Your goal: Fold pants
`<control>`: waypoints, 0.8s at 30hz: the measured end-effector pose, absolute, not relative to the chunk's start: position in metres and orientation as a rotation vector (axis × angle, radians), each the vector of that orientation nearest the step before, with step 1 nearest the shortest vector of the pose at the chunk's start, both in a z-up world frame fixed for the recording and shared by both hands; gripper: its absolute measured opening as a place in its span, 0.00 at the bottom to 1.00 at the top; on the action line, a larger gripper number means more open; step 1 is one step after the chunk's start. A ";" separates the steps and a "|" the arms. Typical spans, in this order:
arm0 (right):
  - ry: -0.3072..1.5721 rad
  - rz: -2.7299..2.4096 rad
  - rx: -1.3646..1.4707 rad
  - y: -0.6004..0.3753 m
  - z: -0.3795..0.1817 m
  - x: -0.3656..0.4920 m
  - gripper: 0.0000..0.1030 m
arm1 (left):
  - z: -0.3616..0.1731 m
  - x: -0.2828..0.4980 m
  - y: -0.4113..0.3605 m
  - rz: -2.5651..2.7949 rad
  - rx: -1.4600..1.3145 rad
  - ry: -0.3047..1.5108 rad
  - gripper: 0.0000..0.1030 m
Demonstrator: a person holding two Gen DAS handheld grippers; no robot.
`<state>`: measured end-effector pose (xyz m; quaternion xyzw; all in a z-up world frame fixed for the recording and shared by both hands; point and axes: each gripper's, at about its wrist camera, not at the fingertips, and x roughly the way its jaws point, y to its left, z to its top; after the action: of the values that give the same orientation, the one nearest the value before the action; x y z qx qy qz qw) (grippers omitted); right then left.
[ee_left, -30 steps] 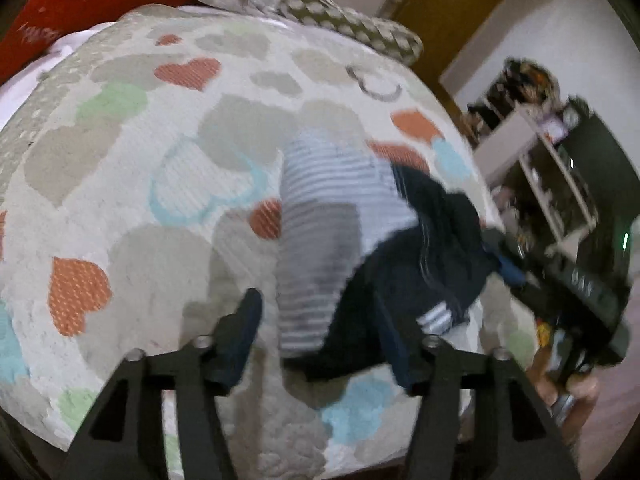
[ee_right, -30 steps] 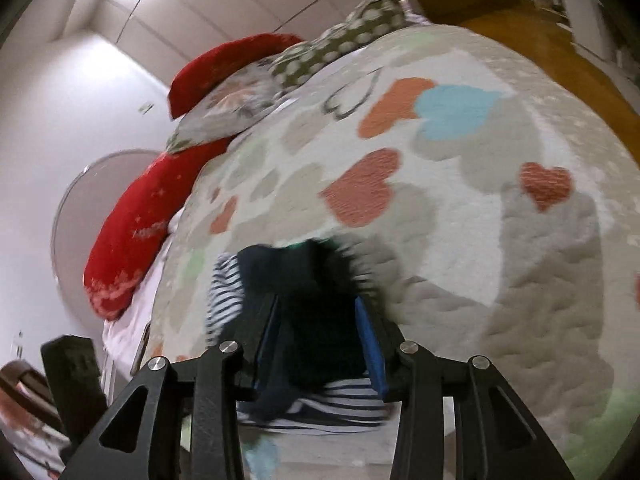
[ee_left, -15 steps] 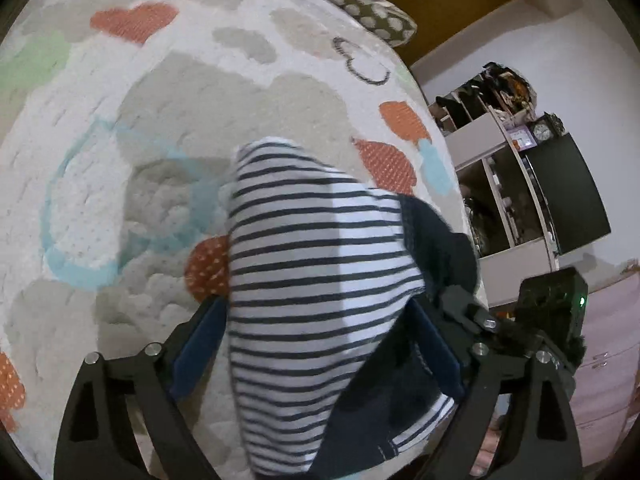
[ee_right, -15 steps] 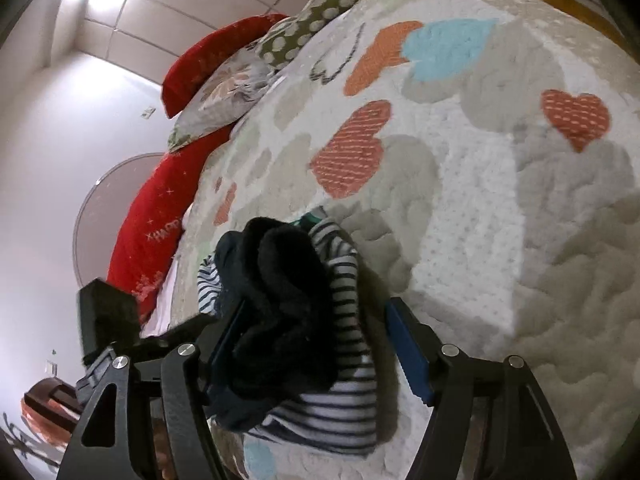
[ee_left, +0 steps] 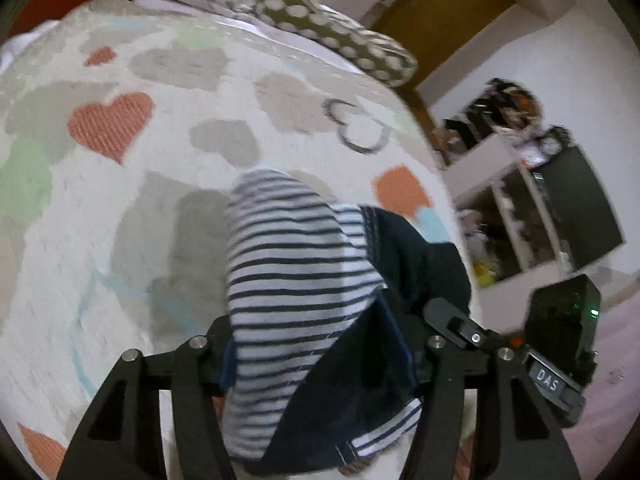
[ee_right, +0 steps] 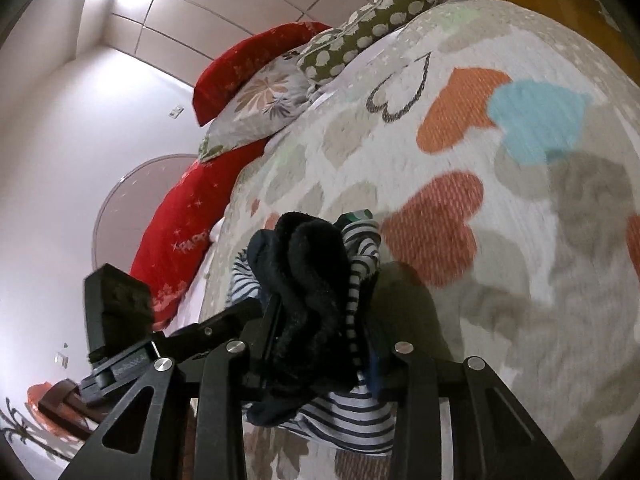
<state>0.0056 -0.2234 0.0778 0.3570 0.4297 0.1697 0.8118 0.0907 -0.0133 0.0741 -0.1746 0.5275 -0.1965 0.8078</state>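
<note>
Matte black left gripper (ee_left: 316, 344), silver screws, white "DAS" label, green light

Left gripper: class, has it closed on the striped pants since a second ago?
Yes. The left gripper, open before, now pinches the striped pants, nearer the orange heart.

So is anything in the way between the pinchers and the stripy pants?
Nothing visible. The left gripper and right gripper each already pinch the striped pants, bunched over the heart bedspread.
</note>
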 end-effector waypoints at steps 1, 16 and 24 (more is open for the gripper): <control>0.928 0.340 0.760 -0.224 0.074 0.012 0.39 | 0.071 0.093 -0.013 -0.390 -0.348 1.131 0.60; 0.784 0.303 0.777 -0.246 0.106 -0.011 0.54 | 0.079 0.026 -0.008 -0.317 -0.217 1.055 0.60; 0.903 0.305 0.846 -0.228 0.058 -0.002 0.52 | 0.051 0.022 -0.014 -0.316 -0.244 1.130 0.69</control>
<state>-0.0019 -0.2277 0.0584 0.3951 0.4217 0.1424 0.8036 0.0222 -0.0140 0.0506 -0.1150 0.5317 -0.1487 0.8258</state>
